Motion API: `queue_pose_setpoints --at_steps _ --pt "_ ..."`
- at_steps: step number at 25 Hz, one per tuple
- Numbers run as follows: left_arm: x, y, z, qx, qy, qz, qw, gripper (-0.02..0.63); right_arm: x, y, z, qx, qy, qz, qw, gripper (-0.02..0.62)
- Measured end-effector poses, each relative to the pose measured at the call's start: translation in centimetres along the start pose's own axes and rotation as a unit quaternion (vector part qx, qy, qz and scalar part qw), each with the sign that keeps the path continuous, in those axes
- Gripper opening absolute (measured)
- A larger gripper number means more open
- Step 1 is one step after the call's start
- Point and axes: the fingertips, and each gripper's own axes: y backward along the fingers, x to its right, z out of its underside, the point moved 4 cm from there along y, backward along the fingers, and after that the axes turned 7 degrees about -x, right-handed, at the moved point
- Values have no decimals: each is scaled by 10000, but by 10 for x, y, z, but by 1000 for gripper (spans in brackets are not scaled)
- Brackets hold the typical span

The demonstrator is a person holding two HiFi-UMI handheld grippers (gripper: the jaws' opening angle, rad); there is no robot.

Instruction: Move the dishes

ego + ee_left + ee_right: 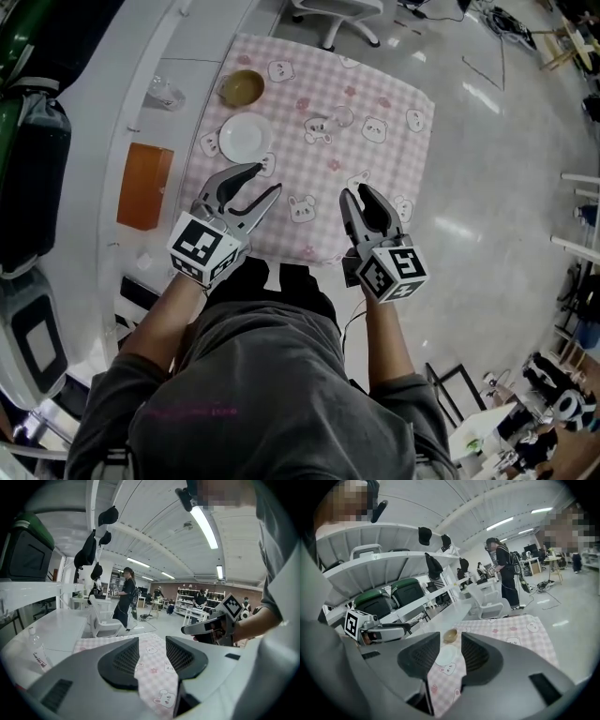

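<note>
Head view: left forearm (164, 323) and right forearm (384, 342) reach forward side by side, ending over the table's (394, 150) near edge. Both grippers point ahead and slightly down. Left gripper (267, 180) is part open and empty, right gripper (356, 190) the same. Plate (245, 137) by the left edge, just past the left gripper. Bowl (242, 88) at the far-left corner.
Left gripper view: jaws apart, only cloth (154, 667) below.
Right gripper view: jaws apart, plate and bowl visible through the gap, untouched.

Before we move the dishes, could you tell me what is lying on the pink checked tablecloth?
A white plate and, beyond it, a brown bowl sit near the left edge of the tablecloth; the tabletop beneath is covered.
</note>
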Motion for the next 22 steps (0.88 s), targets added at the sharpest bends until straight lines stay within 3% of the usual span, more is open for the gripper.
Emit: queue_pose_setpoints --at_steps 22 --pt "-16 -59 42 -475 458 -484 9966 178 90 -97 13 -487 440 -81 9978 135"
